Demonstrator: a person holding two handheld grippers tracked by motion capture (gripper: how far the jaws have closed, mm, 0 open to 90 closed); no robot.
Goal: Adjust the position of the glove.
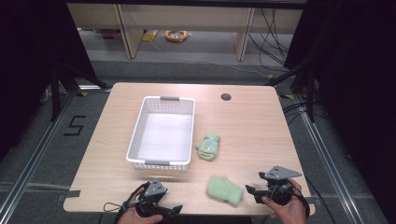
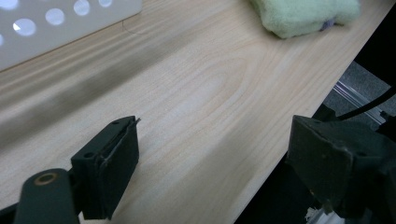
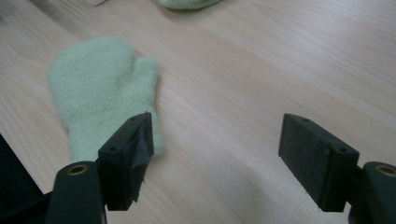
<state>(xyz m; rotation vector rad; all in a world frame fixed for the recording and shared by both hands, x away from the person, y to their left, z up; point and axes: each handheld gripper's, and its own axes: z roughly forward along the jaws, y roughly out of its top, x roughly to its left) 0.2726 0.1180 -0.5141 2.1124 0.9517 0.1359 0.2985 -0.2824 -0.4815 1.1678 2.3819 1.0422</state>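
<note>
Two light green mittens lie on the wooden table point(image 1: 252, 135). One with a small face on it point(image 1: 208, 146) rests just right of the white basket point(image 1: 138, 135). The other, plain one point(image 1: 225, 190) lies near the front edge; it also appears in the right gripper view point(image 3: 102, 93) and the left gripper view point(image 2: 303, 14). My right gripper point(image 1: 252, 193) is just right of the plain mitten, open, jaws low over the table point(image 3: 224, 158) with the mitten beside its left jaw. My left gripper point(image 1: 173, 211) is open at the front edge point(image 2: 215, 168), holding nothing.
The white perforated basket point(image 2: 46, 28) stands in the left-middle of the table and holds nothing. A round cable hole point(image 1: 226, 97) sits at the back right. The table's front edge runs close under both grippers. Bare wood lies to the right of the mittens.
</note>
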